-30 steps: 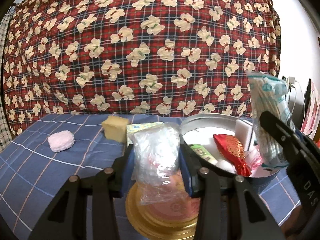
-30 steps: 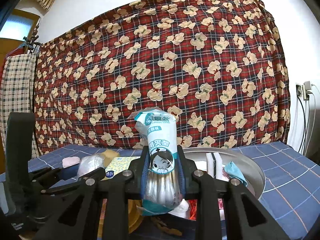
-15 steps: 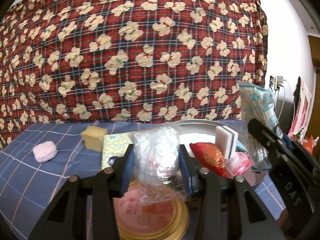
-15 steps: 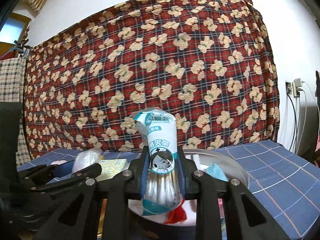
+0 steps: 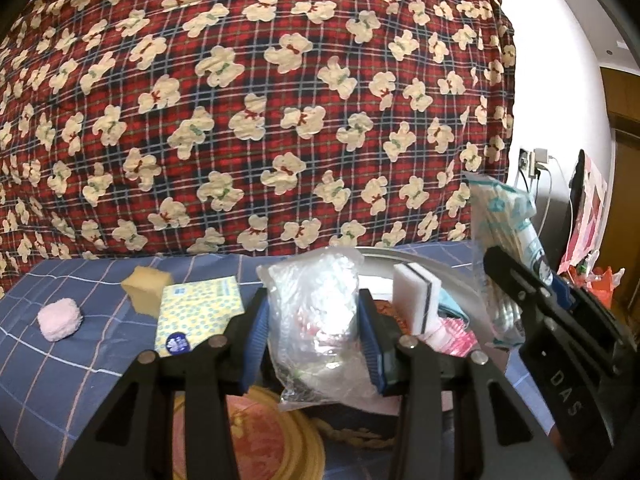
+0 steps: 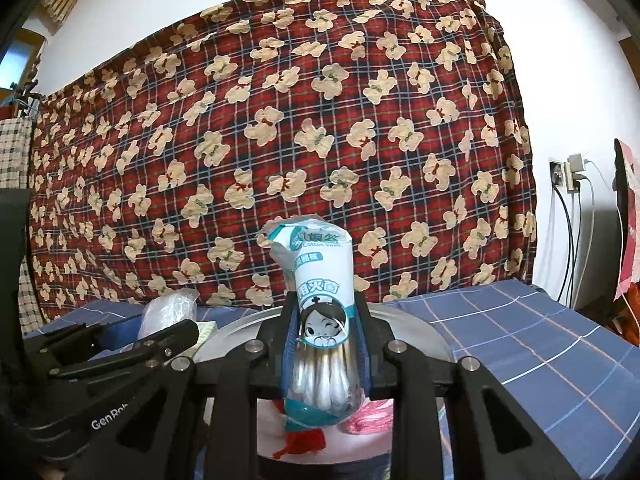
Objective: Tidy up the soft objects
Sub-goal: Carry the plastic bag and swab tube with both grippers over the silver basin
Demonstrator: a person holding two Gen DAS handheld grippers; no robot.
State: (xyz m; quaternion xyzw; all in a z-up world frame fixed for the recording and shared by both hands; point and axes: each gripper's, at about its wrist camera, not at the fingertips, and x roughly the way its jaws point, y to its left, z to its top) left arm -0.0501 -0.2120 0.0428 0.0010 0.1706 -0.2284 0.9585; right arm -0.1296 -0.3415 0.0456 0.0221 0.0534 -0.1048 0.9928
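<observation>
My left gripper [image 5: 312, 340] is shut on a crumpled clear plastic bag [image 5: 316, 320] and holds it above the near rim of a round metal basin [image 5: 452, 270]. My right gripper [image 6: 326, 356] is shut on a white and teal pack of cotton swabs [image 6: 322, 300], upright above the same basin [image 6: 416, 330]. The swab pack also shows at the right of the left wrist view [image 5: 504, 248]. In the basin stand a white sponge with a dark stripe [image 5: 416, 300] and pink items [image 5: 452, 338]. A pink puff [image 5: 60, 319], a yellow sponge [image 5: 146, 286] and a yellow dotted pack [image 5: 198, 314] lie on the blue checked cloth.
A gold-rimmed round lid [image 5: 256, 440] lies below the left gripper. A red plaid bear-print cloth [image 5: 260, 100] hangs behind the table. A wall socket with cables [image 6: 570, 176] is at the right. The blue cloth's right part [image 6: 540, 340] holds nothing.
Both grippers have moved right and forward over the basin with their loads. The red pouch seen in the basin earlier is now hidden behind the left gripper and bag.
</observation>
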